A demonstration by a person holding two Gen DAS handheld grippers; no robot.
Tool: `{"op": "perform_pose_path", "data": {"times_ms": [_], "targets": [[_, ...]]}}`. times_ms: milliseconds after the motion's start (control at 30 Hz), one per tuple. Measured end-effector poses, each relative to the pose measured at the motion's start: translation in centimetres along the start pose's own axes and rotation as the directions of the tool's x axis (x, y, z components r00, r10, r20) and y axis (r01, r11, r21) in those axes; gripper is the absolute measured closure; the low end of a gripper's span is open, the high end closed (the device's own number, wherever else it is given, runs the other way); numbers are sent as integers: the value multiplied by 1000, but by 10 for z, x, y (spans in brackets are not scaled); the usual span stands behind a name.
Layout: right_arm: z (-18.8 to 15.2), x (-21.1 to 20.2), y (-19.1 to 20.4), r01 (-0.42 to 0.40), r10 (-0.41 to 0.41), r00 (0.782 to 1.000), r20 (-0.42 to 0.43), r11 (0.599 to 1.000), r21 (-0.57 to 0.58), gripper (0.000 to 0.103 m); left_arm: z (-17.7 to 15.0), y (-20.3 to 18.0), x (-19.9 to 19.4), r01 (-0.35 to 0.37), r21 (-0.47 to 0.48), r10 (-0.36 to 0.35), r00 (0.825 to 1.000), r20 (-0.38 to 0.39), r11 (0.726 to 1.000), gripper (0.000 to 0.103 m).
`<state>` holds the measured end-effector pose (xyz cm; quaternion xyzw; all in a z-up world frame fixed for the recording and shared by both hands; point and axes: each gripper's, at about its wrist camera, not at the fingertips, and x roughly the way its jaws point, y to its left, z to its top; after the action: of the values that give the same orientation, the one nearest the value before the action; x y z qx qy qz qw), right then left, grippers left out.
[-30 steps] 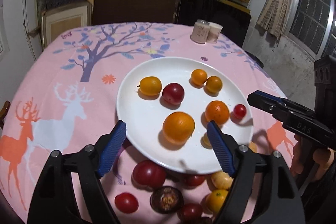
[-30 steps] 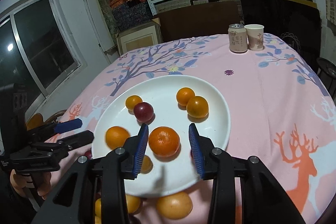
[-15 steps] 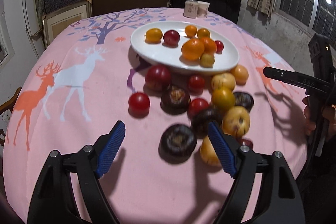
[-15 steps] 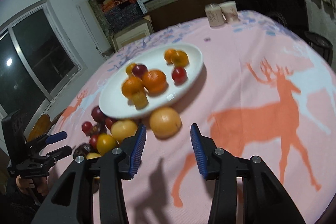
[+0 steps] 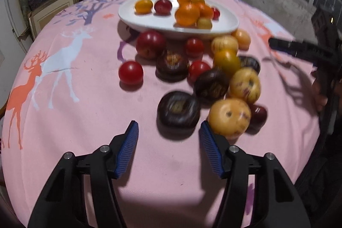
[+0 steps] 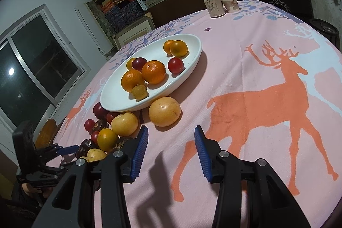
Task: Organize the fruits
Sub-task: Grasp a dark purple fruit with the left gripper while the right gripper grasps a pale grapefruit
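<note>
Between the blue pads of the left gripper (image 5: 168,150) lay only bare pink cloth; its fingers (image 5: 128,151) were closing, yet nothing sat between them. Just ahead of their tips, slightly toward the right finger, rested a dark purple fruit (image 5: 178,109), round and squat with no long axis to align to. Beside it, close by the tip of the right finger, sat a yellow speckled fruit (image 5: 229,116). Whether the two touched was hard to say through the blur.

The right gripper (image 6: 171,147) hovered over the desk (image 6: 267,46) with its fingers (image 6: 140,150) moderately spread and empty. A pale orange fruit (image 6: 164,111) lay just ahead of them, near the rim of the white plate (image 6: 192,57).

Further out, loose red, yellow and dark fruits crowded the cloth between the left gripper and the plate, which already held oranges (image 6: 154,72) and a few small red ones. A can (image 6: 214,6) and a paper cup (image 6: 229,1) stood at the far edge.

The left hand looked nearer to the dark fruit, the right nearer to the pale orange one. For the left, the likely need was to push forward and slightly rightward so the fingers straddled the dark fruit without nudging its yellow neighbour.
</note>
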<state>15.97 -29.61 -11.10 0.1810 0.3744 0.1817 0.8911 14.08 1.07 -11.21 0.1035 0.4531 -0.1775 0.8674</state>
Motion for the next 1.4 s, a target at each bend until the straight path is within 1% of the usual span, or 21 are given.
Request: {"op": "perform_pose_path", "data": {"times_ms": [33,133,367,400,433,533,567,600,633,733,767,800,833,933,1000,1067,1167,1267,1333,1367,1400], "targets": [[1,1,0,-2,2,1000,-2,1000,0,58,1,-1,0,-10,10,10,1000,9,1000,43],[1,2,0,-10,10,1000,-11,1000,2,58,8,2,2,-5,-24,6,999,35,1000,45],[1,4,-1,-13,13,1000,-10,1000,10,58,9,3,9,8,-28,-7,999,42,1000,45],[1,5,0,-12,12,1000,-14,1000,5,58,9,3,8,9,-34,-8,999,53,999,47],[1,5,1,-12,12,1000,-17,1000,0,58,8,4,7,16,-43,-13,998,68,999,63],[0,5,5,-10,9,1000,-22,1000,-22,58,7,13,-5,14,-97,0,989,146,995,63],[0,5,6,-7,7,1000,-23,1000,-29,58,7,15,-6,32,-102,-16,988,151,994,63],[0,6,8,0,-1,1000,-24,999,-37,58,7,16,-6,42,-108,-26,989,147,993,63],[1,7,8,10,-11,1000,-29,999,-41,58,7,17,-6,31,-120,-13,989,149,992,63],[6,12,15,64,-68,997,-45,996,-68,58,7,17,-7,19,-126,1,988,153,992,63],[9,14,19,97,-101,994,-42,991,-89,58,6,17,-7,15,-126,5,987,158,992,63],[14,16,28,144,-149,988,-30,982,-125,58,6,16,-8,14,-125,6,987,160,992,63],[17,19,35,167,-174,984,-26,973,-160,58,5,16,-9,11,-126,9,987,163,992,63],[24,34,59,201,-222,974,-46,941,-272,58,5,18,-9,16,-130,6,986,165,991,63],[26,47,70,239,-273,960,-55,909,-343,58,4,19,-10,21,-134,2,986,168,991,63],[28,54,74,261,-303,951,-61,893,-366,58,4,20,-11,27,-138,-2,985,173,990,63],[30,57,73,276,-319,946,-60,888,-367,56,4,21,-12,34,-141,-9,984,178,989,63],[31,66,66,275,-323,942,-87,896,-349,53,4,21,-12,38,-140,-12,984,180,989,63],[30,73,61,271,-323,940,-113,904,-330,54,4,21,-12,40,-140,-14,983,182,989,63],[29,77,59,264,-319,939,-127,907,-328,58,4,21,-12,40,-141,-14,983,182,989,63],[29,75,60,261,-313,942,-118,908,-326,58,4,21,-12,41,-142,-14,983,183,989,63]]}}
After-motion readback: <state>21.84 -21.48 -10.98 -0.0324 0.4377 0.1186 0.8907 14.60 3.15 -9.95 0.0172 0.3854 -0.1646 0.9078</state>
